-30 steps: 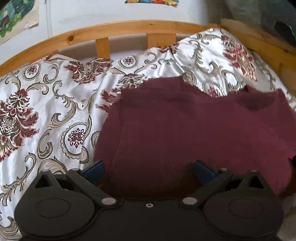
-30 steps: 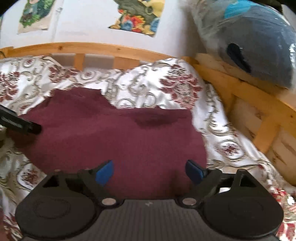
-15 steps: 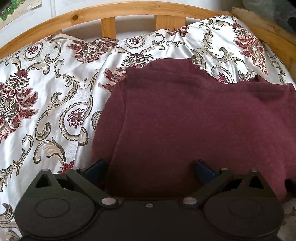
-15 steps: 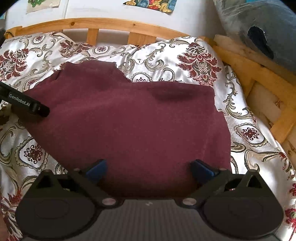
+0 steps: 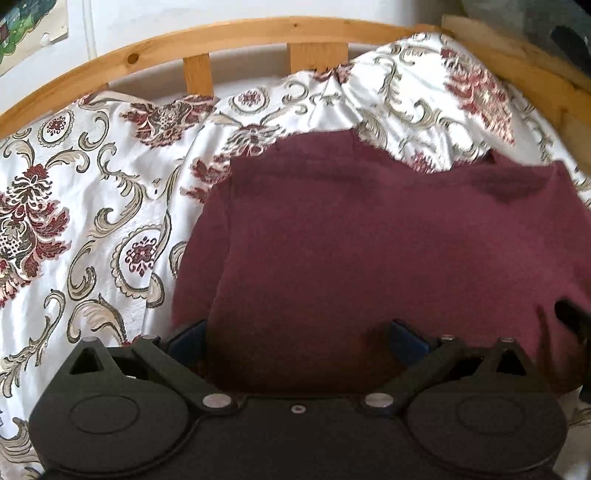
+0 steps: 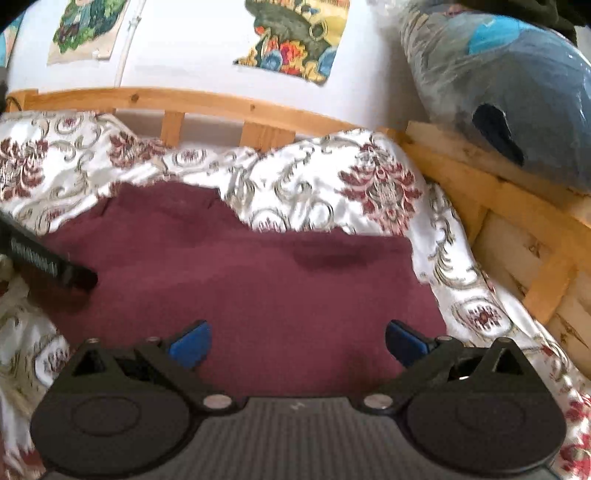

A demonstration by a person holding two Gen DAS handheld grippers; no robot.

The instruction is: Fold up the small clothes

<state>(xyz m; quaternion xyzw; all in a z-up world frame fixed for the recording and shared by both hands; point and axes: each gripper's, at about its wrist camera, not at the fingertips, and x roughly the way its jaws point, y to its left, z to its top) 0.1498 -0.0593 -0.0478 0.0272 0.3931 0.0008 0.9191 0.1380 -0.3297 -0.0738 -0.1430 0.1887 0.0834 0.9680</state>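
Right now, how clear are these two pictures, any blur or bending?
Left wrist view: fisheye bows the wooden bed rail; the maroon garment is soft, the right edge smeared. Right wrist view: motion blur smudges the floral bedspread and wall posters; daylight is flat, without glare.

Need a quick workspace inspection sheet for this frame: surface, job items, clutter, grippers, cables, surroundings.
Surface: bedspread, white satin with red floral pattern, rumpled, on a wooden bed frame.
Job's things: maroon garment lying spread on the bedspread, a dark crease near its far right corner.
Clutter: nothing seen.
Grippers: left gripper open over the garment's near edge; right gripper open over it, jaws just widened, nothing pinched.
Cables: nothing seen.
Surroundings: wall posters; plastic-wrapped blue bundle at right.
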